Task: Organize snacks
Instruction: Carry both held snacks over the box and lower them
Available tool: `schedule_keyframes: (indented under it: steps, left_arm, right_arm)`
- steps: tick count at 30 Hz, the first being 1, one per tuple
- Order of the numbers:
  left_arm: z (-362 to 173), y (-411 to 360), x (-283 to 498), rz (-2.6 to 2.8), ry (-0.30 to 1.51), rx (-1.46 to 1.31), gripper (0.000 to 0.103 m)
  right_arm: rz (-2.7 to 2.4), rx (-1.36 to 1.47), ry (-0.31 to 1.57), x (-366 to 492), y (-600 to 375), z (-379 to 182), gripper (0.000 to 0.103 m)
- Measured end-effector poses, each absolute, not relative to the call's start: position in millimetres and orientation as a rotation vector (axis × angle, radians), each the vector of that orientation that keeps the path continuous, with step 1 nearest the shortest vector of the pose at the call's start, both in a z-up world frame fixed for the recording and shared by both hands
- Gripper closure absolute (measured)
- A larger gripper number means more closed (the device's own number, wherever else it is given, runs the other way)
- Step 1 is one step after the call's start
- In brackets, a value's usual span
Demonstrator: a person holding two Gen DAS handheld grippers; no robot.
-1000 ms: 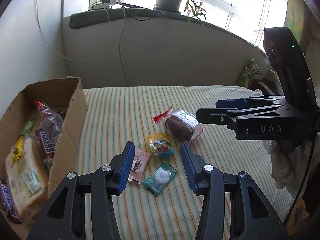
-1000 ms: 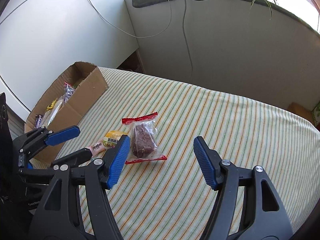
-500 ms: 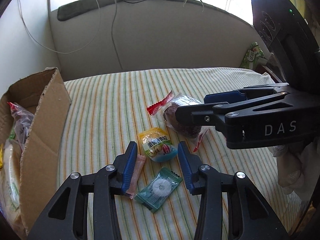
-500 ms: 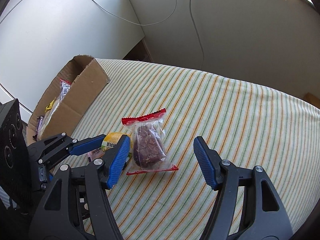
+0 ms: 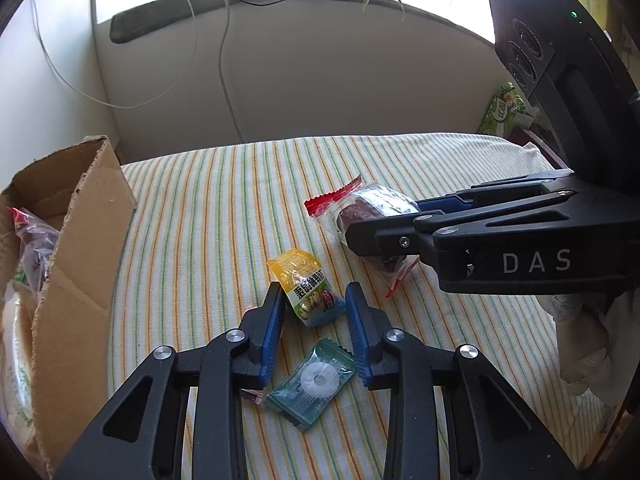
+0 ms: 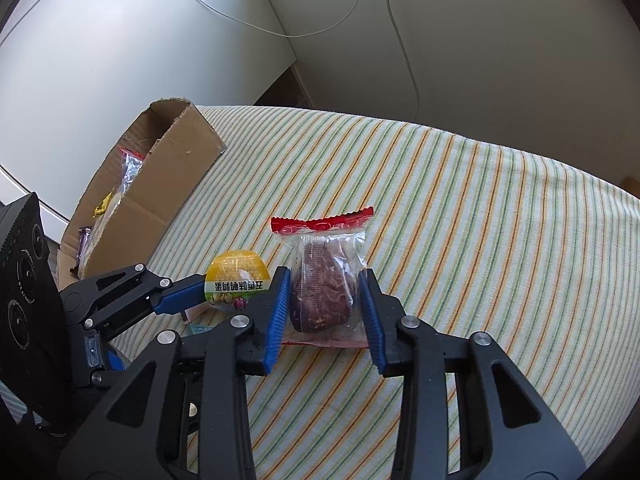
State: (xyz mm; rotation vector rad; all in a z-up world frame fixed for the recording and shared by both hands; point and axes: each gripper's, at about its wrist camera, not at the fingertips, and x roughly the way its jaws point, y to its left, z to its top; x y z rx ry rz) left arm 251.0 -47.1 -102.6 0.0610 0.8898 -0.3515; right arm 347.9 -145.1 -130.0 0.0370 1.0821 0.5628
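Note:
My left gripper (image 5: 314, 300) is shut on the yellow-and-blue snack packet (image 5: 308, 286), which also shows in the right wrist view (image 6: 236, 280). My right gripper (image 6: 324, 284) is shut on the clear bag with a brown cake (image 6: 324, 288) and red edges; it also shows in the left wrist view (image 5: 360, 204). A green candy wrapper (image 5: 312, 384) lies under the left gripper, with a pink wrapper (image 5: 252, 394) mostly hidden by the left finger. All lie on the striped cloth (image 6: 480, 220).
An open cardboard box (image 5: 80, 248) with several snacks inside stands at the left; it also shows in the right wrist view (image 6: 160, 184). A wall with hanging cables (image 5: 224, 60) is behind. A green packet (image 5: 504, 108) sits at the far right edge.
Both grippers moved forward and down and closed: the left on the yellow-and-blue packet, the right on the brown cake bag.

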Motion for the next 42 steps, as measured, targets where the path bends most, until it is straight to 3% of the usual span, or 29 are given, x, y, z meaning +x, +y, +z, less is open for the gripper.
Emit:
schedule_keyframes:
  steps: [19, 42]
  left_arm:
    - [-46, 0, 224, -0.329, 0.728, -0.025, 0.074]
    - [-19, 111, 219, -0.142, 0.621, -0.198, 0.074]
  right_arm:
    - [0.512, 0.022, 0.979, 331, -153, -79, 0.068]
    - [0.635, -0.052, 0.896, 319, -55, -40, 0.068]
